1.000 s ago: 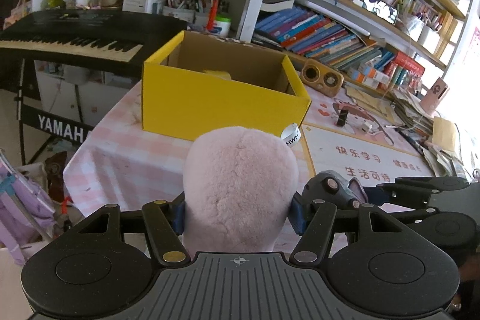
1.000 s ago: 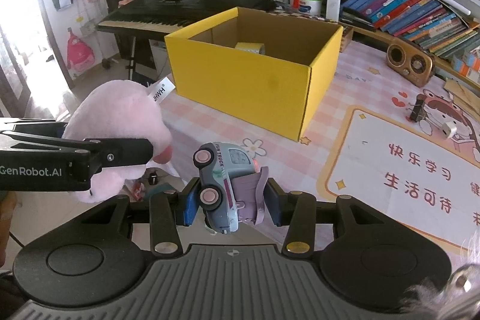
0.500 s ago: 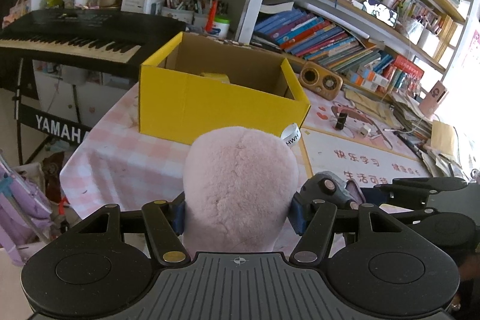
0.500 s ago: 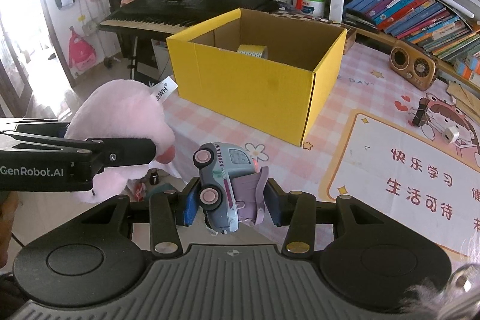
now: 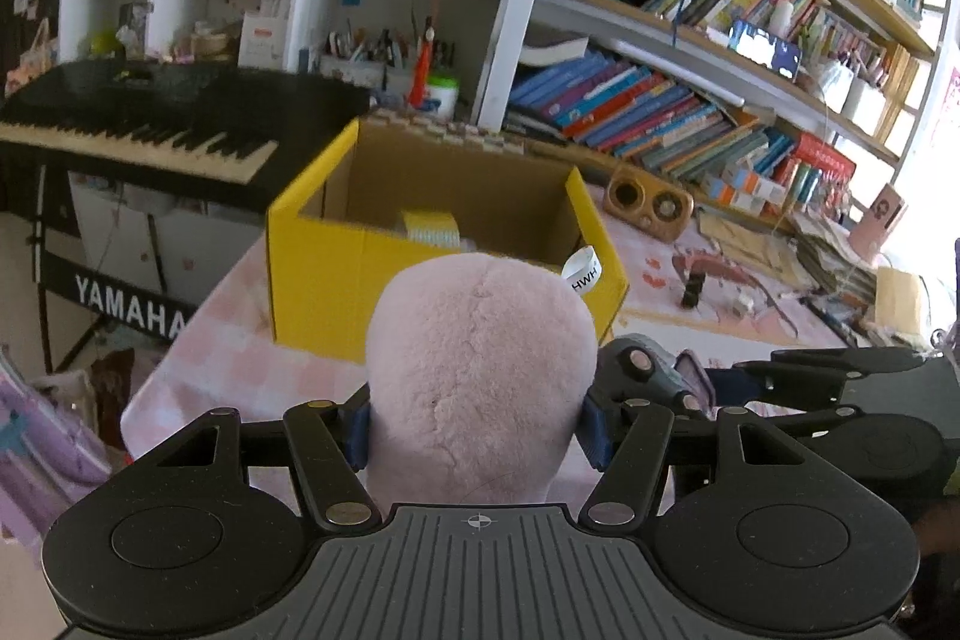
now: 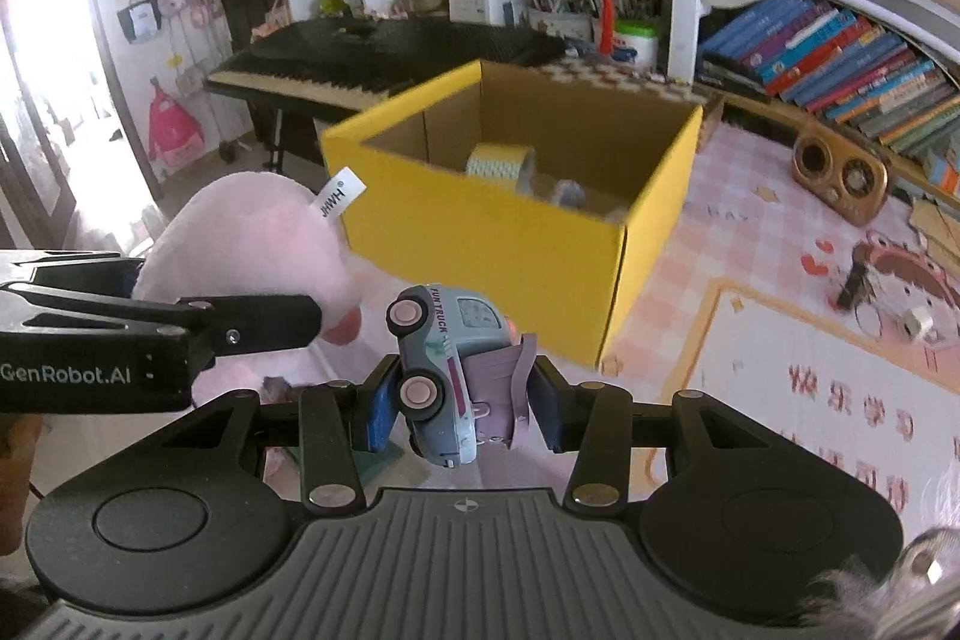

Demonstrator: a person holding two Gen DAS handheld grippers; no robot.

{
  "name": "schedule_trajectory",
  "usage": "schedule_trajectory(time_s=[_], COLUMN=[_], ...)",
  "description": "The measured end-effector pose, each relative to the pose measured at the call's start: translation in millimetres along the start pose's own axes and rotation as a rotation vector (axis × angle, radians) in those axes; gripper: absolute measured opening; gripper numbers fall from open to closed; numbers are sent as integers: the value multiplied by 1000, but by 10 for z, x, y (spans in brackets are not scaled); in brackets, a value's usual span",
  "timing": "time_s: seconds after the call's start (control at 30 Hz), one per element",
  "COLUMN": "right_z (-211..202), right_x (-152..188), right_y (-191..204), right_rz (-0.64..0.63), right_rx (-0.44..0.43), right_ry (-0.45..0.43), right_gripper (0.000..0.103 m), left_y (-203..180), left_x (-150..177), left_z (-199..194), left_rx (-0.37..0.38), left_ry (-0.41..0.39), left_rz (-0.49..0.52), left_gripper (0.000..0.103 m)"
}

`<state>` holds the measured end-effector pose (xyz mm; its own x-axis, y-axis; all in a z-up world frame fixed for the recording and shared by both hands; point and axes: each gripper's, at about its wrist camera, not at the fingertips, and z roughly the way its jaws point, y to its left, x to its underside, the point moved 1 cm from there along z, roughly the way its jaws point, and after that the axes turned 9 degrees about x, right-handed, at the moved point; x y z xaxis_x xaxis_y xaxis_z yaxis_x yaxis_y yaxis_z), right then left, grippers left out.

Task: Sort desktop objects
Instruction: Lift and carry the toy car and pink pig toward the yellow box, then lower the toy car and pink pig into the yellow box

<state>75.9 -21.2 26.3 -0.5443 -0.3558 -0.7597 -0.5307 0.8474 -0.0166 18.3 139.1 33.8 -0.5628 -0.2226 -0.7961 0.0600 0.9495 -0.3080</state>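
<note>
Both grippers have closed in on the yellow box, its inside now showing. Left gripper pinches one pink plush toy; right gripper clamps one toy truck, both in the air short of the box. Inside sits one tape roll. One wooden speaker rests off right on the checkered tablecloth.

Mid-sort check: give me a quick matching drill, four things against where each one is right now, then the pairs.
Things:
1. plush toy
2. toy truck
3. tape roll
4. wooden speaker

Places:
A. inside the yellow box
B. in the right gripper
C. on the tablecloth right of the box
D. in the left gripper

Pairs: 1-D, 2-B, 3-A, 4-C
</note>
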Motion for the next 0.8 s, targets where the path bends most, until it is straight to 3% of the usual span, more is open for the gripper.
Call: schedule_trajectory(time_s=[0.43, 0.8], right_z=[253, 680], right_x=[-680, -1239], right_y=[-273, -596], right_rz=[-20, -48], right_rx=[-42, -35], right_ry=[-103, -166], right_gripper=[42, 42], left_y=[68, 206], left_x=[-644, -1079], left_z=[350, 822], left_rx=[-9, -90], left_ry=[-124, -165], left_rz=[-7, -19], left_gripper=[62, 62])
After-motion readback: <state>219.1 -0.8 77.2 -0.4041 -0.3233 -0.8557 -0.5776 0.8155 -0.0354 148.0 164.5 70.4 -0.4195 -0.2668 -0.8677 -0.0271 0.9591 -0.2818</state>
